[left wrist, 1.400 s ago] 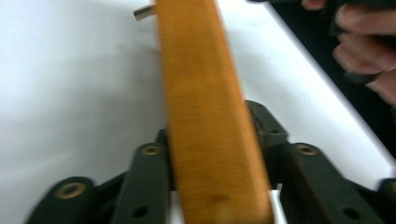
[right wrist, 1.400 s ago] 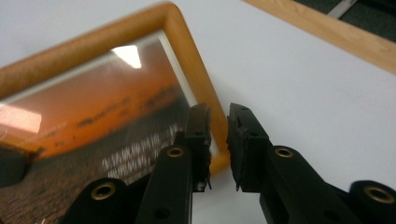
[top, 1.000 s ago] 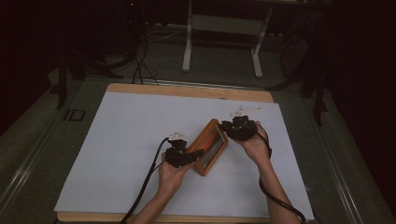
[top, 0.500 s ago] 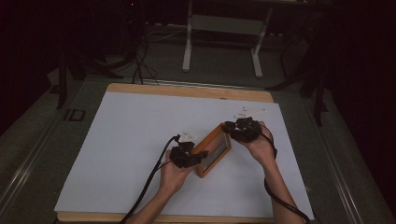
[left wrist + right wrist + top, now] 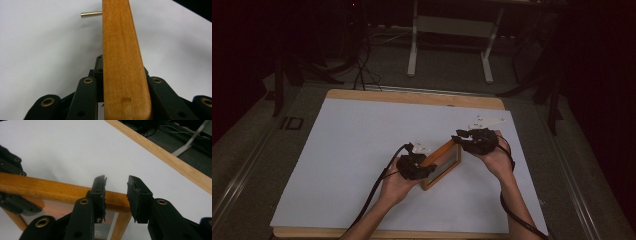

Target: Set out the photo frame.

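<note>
Inspector: Nearest, the left gripper (image 5: 428, 169) is clamped on the near end rail of the wooden picture frame (image 5: 441, 164); in the left gripper view both jaws press the rail's sides, and a small brass pin (image 5: 91, 14) juts from the frame's edge further along.

Clerk: And the frame's position?

Inspector: It is held raised and tilted over the white sheet (image 5: 357, 150) on the table, between the two hands, right of centre.

Clerk: The right gripper?

Inspector: The right gripper (image 5: 116, 187) sits at the frame's far corner. Its jaws have just been opening; they stand apart with a clear gap, the left one against the rail, nothing gripped.

Clerk: Beyond?

Inspector: The table's wooden edge (image 5: 412, 96), then metal stand legs (image 5: 413, 50) on dark floor.
</note>
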